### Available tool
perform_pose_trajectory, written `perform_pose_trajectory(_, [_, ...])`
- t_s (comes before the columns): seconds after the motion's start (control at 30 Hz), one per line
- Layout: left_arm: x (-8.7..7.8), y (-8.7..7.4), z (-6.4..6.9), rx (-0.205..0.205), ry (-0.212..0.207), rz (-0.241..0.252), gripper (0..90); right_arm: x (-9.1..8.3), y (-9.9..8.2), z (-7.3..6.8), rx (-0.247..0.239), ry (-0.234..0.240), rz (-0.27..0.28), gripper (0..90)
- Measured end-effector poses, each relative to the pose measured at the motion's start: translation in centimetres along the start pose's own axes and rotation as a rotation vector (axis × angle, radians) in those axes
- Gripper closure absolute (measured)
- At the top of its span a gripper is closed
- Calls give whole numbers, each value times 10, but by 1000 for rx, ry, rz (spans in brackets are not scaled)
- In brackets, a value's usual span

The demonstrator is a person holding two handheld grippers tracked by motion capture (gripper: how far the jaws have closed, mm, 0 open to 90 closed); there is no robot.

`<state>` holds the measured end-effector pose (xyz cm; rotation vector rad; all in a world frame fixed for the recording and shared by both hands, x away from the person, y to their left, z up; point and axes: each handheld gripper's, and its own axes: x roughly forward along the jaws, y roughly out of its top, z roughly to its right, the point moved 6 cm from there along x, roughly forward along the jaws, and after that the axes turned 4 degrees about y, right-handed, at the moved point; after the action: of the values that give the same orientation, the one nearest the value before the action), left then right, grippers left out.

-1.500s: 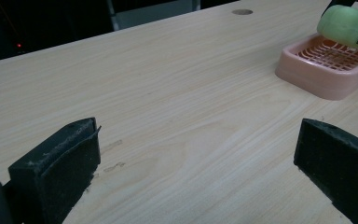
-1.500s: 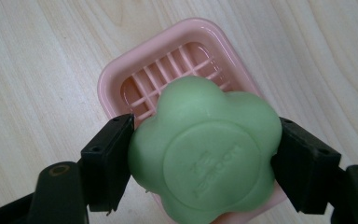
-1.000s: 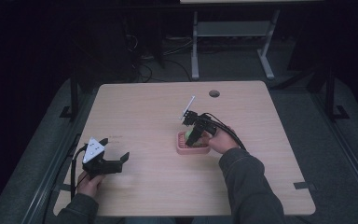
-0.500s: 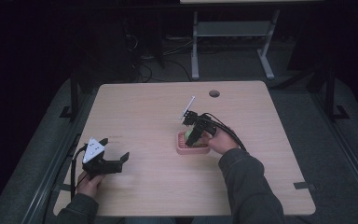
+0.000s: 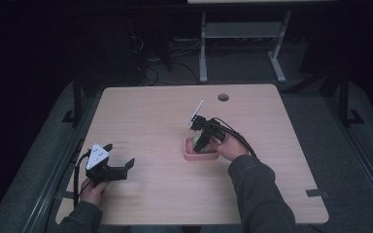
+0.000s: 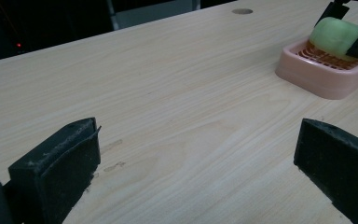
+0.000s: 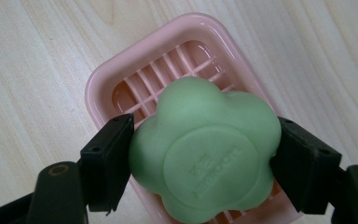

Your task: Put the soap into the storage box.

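A green flower-shaped soap [image 7: 205, 154] is clamped between the jaws of my right gripper [image 7: 200, 161], right over a pink slatted soap dish [image 7: 121, 79]. In the high view the right gripper [image 5: 200, 140] points down into the pink dish [image 5: 190, 155] near the table's middle. In the left gripper view the soap [image 6: 335, 36] sits in the dish [image 6: 317, 79] between two dark jaw tips. My left gripper [image 5: 119, 170] rests low near the table's front left, jaws wide apart, with bare wood between them [image 6: 196, 158].
The wooden table [image 5: 150, 116] has a round cable hole [image 5: 223, 97] near its far edge. A metal frame [image 5: 243, 43] stands on the dark floor beyond the table. Black tape marks [image 5: 317, 192] lie near the front right edge.
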<state>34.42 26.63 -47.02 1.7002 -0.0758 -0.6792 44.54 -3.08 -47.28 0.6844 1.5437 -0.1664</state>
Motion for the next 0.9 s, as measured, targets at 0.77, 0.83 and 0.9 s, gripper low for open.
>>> perform_pose_trajectory(0.77, [0, 0, 1, -1, -1, 1, 0, -2, 0, -1, 16, 16, 15, 261])
perform_pose_trajectory(0.83, [0, 0, 1, 0, -2, 1, 0, -3, 0, -1, 17, 16, 20, 261])
perform_pose_trajectory(0.9, [0, 0, 1, 0, -3, 1, 0, -4, 0, 0, 15, 14, 24, 261])
